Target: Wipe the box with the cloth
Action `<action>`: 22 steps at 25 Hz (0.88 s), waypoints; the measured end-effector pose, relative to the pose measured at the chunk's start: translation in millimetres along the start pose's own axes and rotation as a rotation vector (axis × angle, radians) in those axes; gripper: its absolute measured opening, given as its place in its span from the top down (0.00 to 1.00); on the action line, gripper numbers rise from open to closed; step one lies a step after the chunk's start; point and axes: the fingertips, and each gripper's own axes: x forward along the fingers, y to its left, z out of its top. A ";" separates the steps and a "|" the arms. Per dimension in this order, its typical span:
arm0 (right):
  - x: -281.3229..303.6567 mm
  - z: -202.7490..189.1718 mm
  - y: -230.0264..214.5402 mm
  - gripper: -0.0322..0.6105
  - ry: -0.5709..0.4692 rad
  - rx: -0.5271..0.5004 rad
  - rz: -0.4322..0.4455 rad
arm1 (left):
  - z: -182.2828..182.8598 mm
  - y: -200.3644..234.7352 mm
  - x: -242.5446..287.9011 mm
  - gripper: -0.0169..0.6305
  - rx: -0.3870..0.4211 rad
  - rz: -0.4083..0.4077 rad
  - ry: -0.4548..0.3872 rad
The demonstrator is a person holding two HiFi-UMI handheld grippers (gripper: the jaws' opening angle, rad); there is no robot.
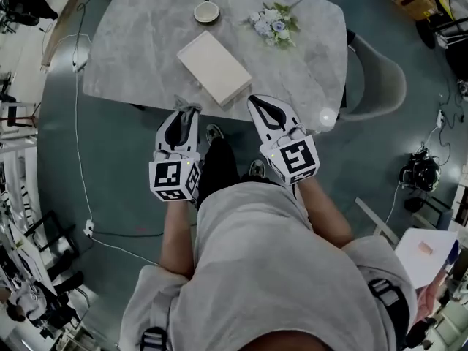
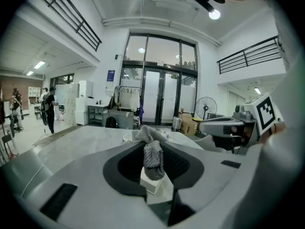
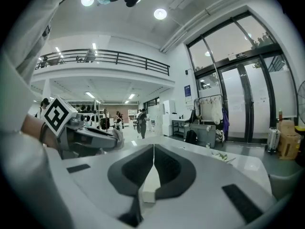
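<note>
A flat cream box lies at an angle on the grey marble table, near its front edge. My left gripper hovers just short of that edge, shut on a grey knitted cloth. In the left gripper view the cloth hangs bunched between the jaws of that gripper, with the box showing below it. My right gripper is shut with nothing in it, beside the box's near right corner. In the right gripper view that gripper has its jaws touching, and the box shows behind them.
A cup on a saucer and a small bunch of pale flowers sit at the table's far side. A grey chair stands at the right. Cables run over the floor at left. The person's legs and shoes are under the table edge.
</note>
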 end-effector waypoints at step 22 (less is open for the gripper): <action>148.3 -66.6 -31.4 0.91 0.249 0.210 -0.197 | -49.1 120.4 164.7 0.82 0.213 -0.351 0.415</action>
